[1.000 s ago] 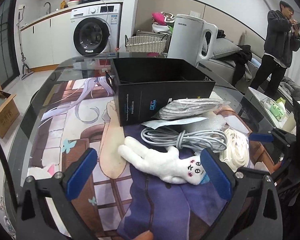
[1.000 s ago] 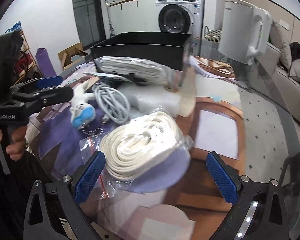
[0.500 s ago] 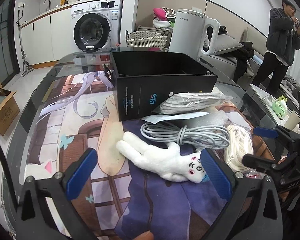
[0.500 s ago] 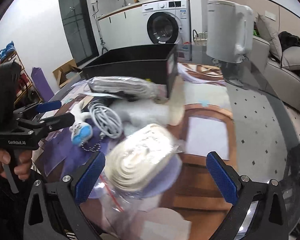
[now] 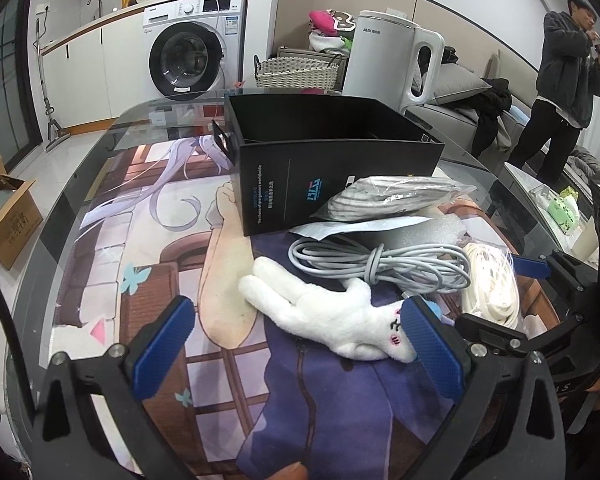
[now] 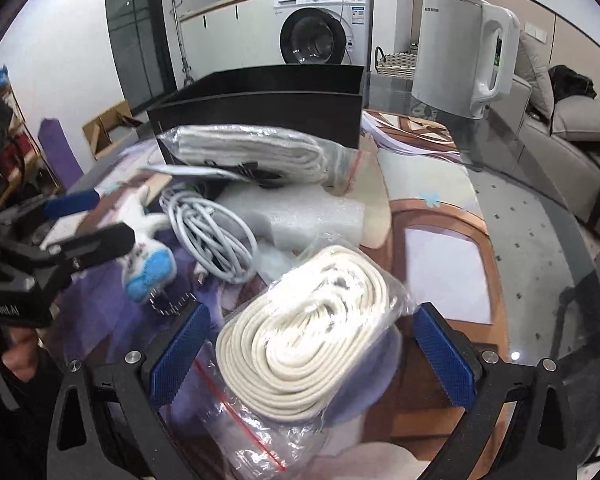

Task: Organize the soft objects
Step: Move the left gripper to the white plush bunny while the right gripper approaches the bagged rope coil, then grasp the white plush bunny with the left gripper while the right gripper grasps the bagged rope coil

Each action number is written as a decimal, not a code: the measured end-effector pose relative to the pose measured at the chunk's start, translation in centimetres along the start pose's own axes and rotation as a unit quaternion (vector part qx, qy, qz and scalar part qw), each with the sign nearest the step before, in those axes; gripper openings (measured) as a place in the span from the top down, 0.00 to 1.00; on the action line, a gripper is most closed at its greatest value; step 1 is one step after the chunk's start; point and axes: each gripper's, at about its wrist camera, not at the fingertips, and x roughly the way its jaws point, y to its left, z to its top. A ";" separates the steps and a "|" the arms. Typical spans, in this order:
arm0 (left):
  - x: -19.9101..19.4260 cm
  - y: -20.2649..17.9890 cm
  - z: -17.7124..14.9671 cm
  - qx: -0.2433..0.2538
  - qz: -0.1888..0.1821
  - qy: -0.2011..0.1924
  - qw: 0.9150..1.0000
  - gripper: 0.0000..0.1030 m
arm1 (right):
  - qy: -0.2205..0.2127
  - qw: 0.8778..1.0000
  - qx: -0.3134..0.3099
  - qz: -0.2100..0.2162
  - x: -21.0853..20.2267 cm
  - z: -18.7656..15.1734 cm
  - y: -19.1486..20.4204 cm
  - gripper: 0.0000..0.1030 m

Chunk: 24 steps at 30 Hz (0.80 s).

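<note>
A white plush rabbit lies on the printed mat; it also shows in the right wrist view. My left gripper is open, its jaws on either side of the plush, just short of it. My right gripper is open around a bagged coil of cream rope, which also shows in the left wrist view. A grey cable bundle, a bagged white cord and white foam lie in front of the open black box.
A white kettle stands behind the box on the glass table. A person stands at the far right by a sofa. A washing machine and wicker basket are beyond the table.
My left gripper has moved forward and down toward the plush rabbit. My right gripper has moved closer over the bagged rope coil.
</note>
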 end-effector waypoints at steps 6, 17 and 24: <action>-0.1 -0.2 0.1 -0.002 0.000 -0.001 1.000 0.00 | -0.002 1.000 0.006 0.004 -1.2 -1.4 -2.0 0.01; 0.2 -0.1 -0.1 -0.008 0.003 0.005 1.000 0.00 | -0.019 0.998 0.053 0.000 -1.5 -0.9 -3.9 0.09; 0.4 -0.1 0.1 -0.015 0.003 0.010 1.000 0.00 | -0.024 0.999 0.042 -0.004 -0.4 0.0 -3.3 0.15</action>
